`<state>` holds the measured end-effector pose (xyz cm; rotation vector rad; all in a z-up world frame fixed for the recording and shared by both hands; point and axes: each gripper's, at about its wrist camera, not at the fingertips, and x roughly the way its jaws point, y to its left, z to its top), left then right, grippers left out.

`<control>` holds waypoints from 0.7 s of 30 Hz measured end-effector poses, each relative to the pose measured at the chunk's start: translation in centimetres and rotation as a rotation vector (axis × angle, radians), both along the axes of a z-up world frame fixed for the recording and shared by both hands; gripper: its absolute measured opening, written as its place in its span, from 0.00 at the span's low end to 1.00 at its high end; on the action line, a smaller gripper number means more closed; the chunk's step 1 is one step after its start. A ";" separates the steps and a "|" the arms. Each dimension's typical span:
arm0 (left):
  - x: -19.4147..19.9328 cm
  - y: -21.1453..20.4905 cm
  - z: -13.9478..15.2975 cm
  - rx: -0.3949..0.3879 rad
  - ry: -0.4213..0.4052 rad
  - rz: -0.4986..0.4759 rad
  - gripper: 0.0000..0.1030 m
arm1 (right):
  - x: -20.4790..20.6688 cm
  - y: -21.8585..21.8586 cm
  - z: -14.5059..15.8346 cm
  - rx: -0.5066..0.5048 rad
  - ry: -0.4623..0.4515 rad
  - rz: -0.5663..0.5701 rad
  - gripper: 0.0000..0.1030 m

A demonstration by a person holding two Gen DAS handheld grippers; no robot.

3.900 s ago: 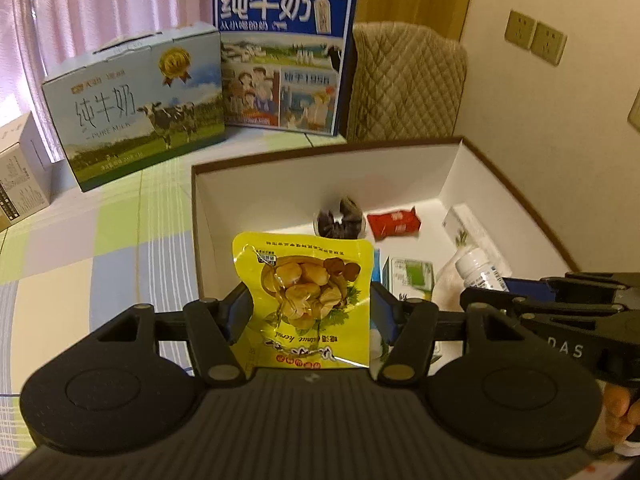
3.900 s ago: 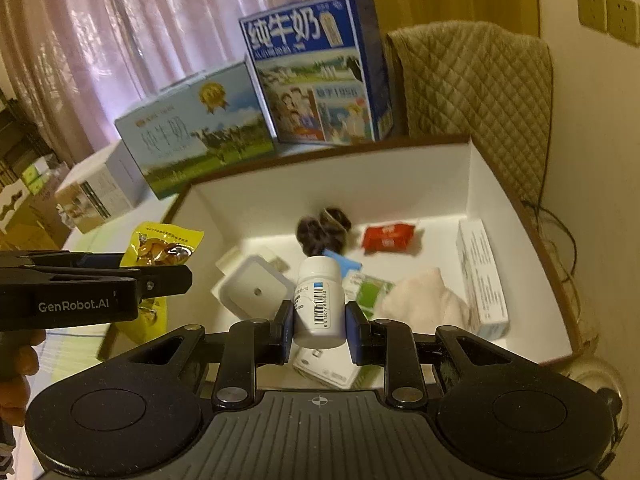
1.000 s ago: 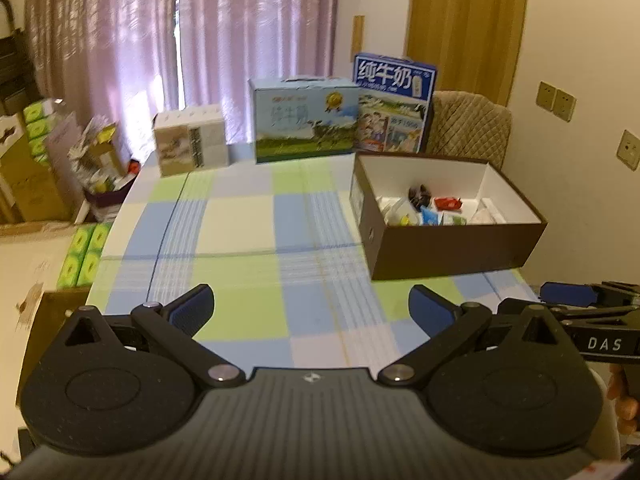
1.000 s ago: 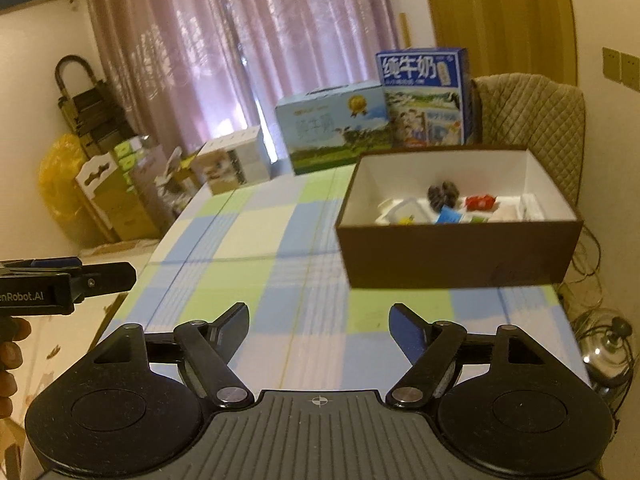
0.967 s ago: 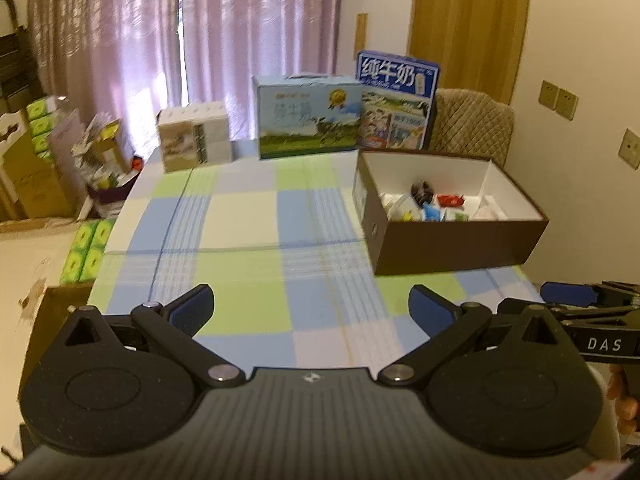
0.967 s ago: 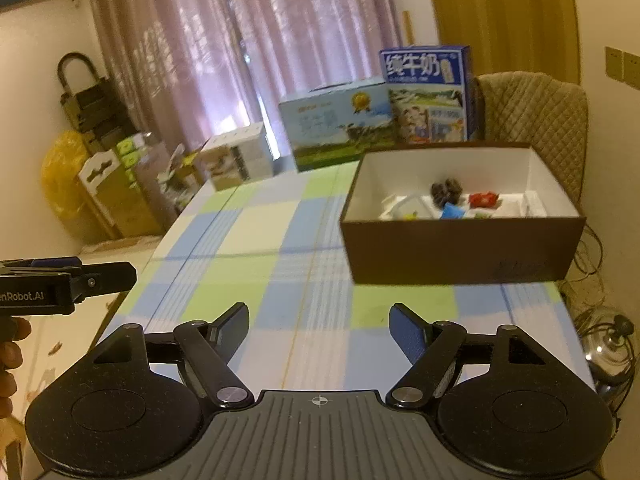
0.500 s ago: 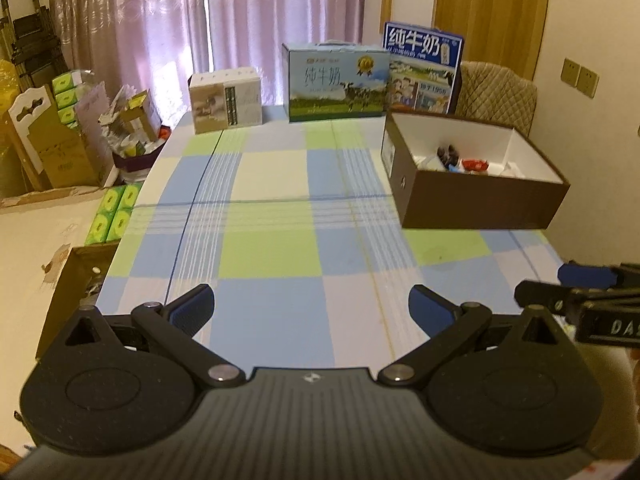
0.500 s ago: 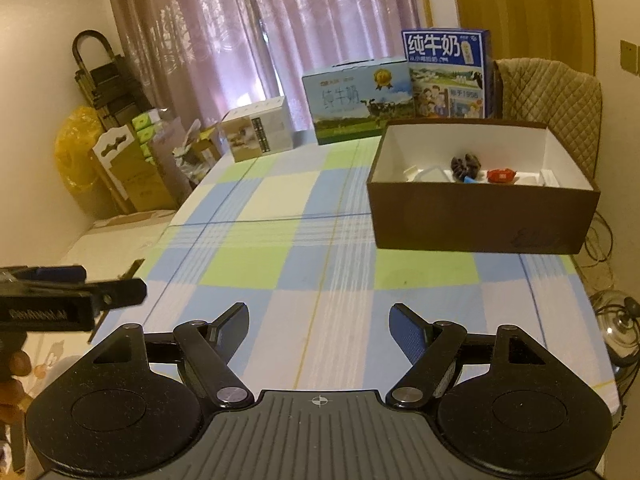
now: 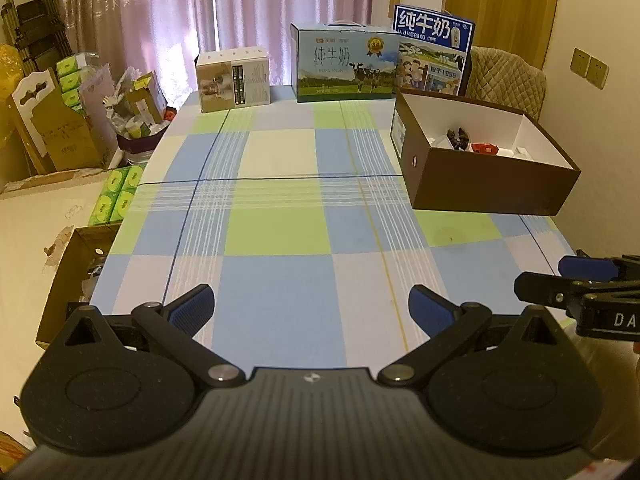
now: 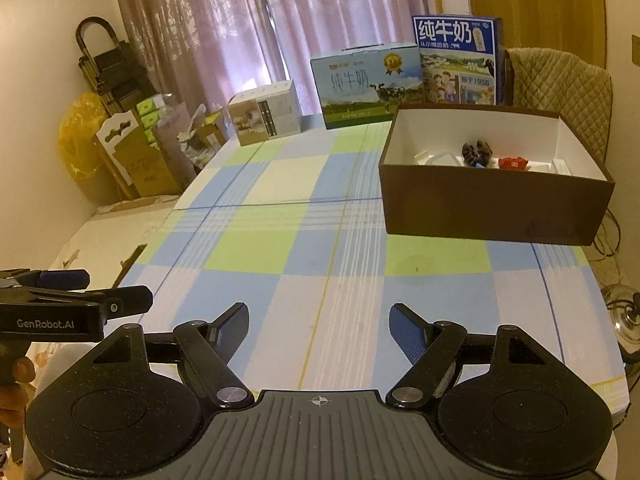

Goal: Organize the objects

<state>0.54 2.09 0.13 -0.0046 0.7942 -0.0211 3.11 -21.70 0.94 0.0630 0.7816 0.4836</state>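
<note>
A brown cardboard box (image 9: 488,184) (image 10: 496,208) with a white inside stands at the far right of the checked table. Inside it I see a dark scrunchie (image 10: 476,149), a red packet (image 10: 513,163) and white items; the rest is hidden by its wall. My left gripper (image 9: 312,304) hangs open and empty over the near edge of the table, far back from the box. My right gripper (image 10: 320,322) is open and empty too, beside it. In each wrist view the other gripper shows at the frame's edge.
Two milk cartons (image 9: 344,62) (image 9: 432,50) and a small white box (image 9: 234,78) line the far end of the table (image 9: 280,208). A quilted chair (image 10: 560,80) stands behind the brown box. Boxes and bags (image 9: 60,120) crowd the floor at left.
Both grippers have let go of the yellow snack pouch and white bottle they held over the box, opened, and pulled back and up to the table's near edge.
</note>
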 end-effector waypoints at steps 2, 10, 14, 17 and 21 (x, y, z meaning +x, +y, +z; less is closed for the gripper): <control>0.1 0.0 -0.2 0.000 0.005 -0.002 0.99 | 0.1 0.0 -0.1 -0.002 0.003 -0.001 0.72; 0.5 0.0 -0.6 -0.002 0.021 -0.005 0.99 | 0.5 0.1 -0.6 -0.008 0.017 -0.001 0.72; 0.6 -0.1 -0.7 -0.003 0.024 -0.005 0.99 | 0.6 0.1 -0.7 -0.009 0.024 0.000 0.72; 0.7 -0.1 -0.9 -0.005 0.029 -0.006 0.99 | 0.7 0.2 -0.9 -0.013 0.028 0.000 0.72; 0.8 -0.1 -1.1 -0.007 0.031 -0.010 0.99 | 0.8 0.2 -1.1 -0.015 0.035 -0.002 0.72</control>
